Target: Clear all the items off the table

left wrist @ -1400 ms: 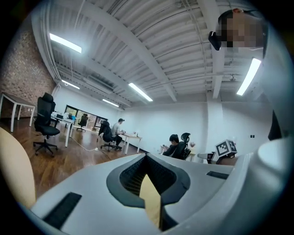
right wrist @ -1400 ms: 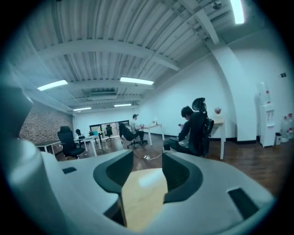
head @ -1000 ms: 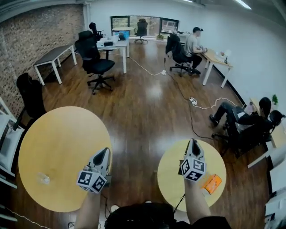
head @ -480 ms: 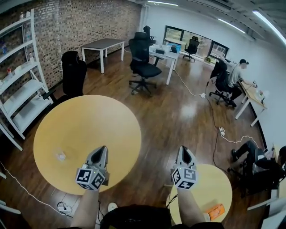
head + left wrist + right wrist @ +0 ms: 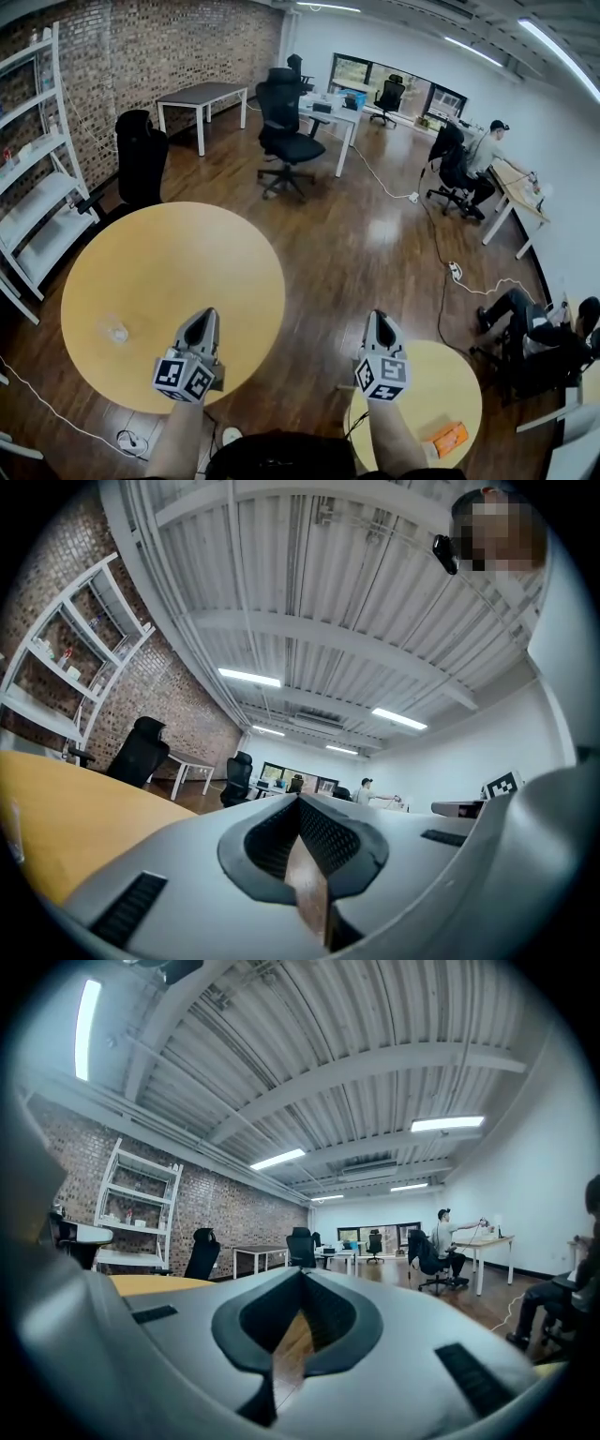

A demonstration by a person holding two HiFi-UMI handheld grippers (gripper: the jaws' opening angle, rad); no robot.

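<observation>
Small clear item (image 5: 114,331) (too small to identify) lies on the large round yellow desk (image 5: 187,281), toward its left side. Flat orange packet (image 5: 445,438) lies on the smaller round desk (image 5: 441,384), near its right rim.

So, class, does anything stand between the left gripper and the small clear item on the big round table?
Nothing visible does. Only bare tabletop lies between the left gripper and the clear item on the round table. The gripper is shut and empty.
</observation>
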